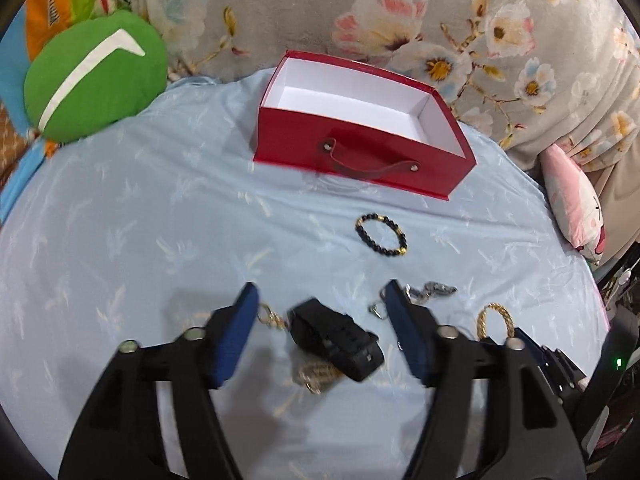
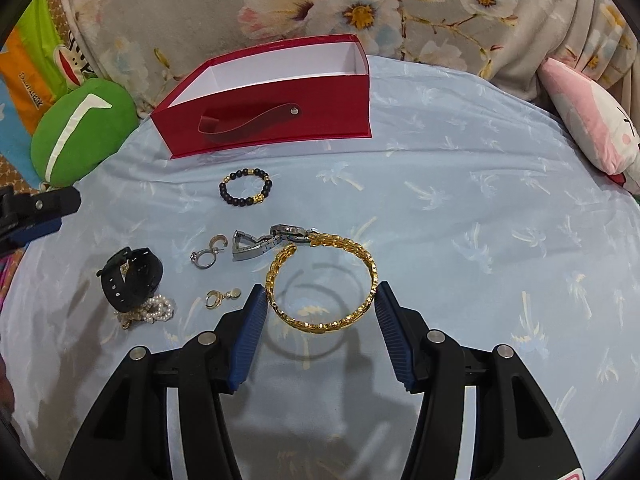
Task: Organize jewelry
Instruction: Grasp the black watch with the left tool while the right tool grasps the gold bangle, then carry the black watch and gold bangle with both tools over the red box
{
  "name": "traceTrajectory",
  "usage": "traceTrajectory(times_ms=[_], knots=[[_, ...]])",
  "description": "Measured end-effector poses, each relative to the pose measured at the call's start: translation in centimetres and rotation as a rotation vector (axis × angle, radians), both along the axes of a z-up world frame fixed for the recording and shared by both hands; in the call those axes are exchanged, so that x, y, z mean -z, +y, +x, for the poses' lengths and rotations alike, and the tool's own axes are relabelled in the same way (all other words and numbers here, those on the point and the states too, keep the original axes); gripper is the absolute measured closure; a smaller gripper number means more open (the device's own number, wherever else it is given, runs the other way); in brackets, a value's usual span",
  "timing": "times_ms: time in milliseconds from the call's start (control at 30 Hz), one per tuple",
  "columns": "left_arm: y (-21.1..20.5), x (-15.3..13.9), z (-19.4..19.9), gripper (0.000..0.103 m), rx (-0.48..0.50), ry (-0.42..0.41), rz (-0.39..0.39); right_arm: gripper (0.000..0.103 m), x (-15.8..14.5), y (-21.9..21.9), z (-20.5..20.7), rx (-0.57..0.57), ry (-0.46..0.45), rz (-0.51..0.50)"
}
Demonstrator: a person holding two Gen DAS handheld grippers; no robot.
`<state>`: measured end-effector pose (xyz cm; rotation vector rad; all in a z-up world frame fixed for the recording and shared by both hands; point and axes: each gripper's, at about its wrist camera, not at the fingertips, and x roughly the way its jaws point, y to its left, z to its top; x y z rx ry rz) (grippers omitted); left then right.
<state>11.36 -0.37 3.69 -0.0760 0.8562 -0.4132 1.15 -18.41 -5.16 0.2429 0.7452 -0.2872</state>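
Note:
An open red box (image 1: 360, 152) with a white inside stands at the back of the blue bedsheet; it also shows in the right wrist view (image 2: 272, 124). My left gripper (image 1: 320, 300) is open, its fingers either side of a black watch (image 1: 336, 340) lying on a pearl and gold chain (image 1: 316, 376). My right gripper (image 2: 320, 298) is open, its fingers either side of a gold bracelet (image 2: 324, 280). A black bead bracelet (image 2: 245, 187), a silver watch (image 2: 272, 240) and several earrings (image 2: 208, 256) lie loose on the sheet. The black watch (image 2: 132, 276) shows at left.
A green cushion (image 1: 92, 80) lies at the back left and a pink plush (image 2: 592, 120) at the right. A floral blanket (image 1: 400, 12) rises behind the box. The bed's right edge drops off near the pink plush.

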Motion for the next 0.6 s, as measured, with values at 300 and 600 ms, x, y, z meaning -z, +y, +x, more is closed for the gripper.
traceTrajectory(times_ms=[300, 600], knots=[[-3.9, 4.5, -0.7, 0.025, 0.020, 0.052, 0.108, 0.049, 0.6, 0.4, 0.1, -0.013, 0.016, 0.006], [-3.7, 6.4, 1.2, 0.085, 0.050, 0.138, 0.028, 0.048, 1.2, 0.4, 0.2, -0.021, 0.037, 0.020]])
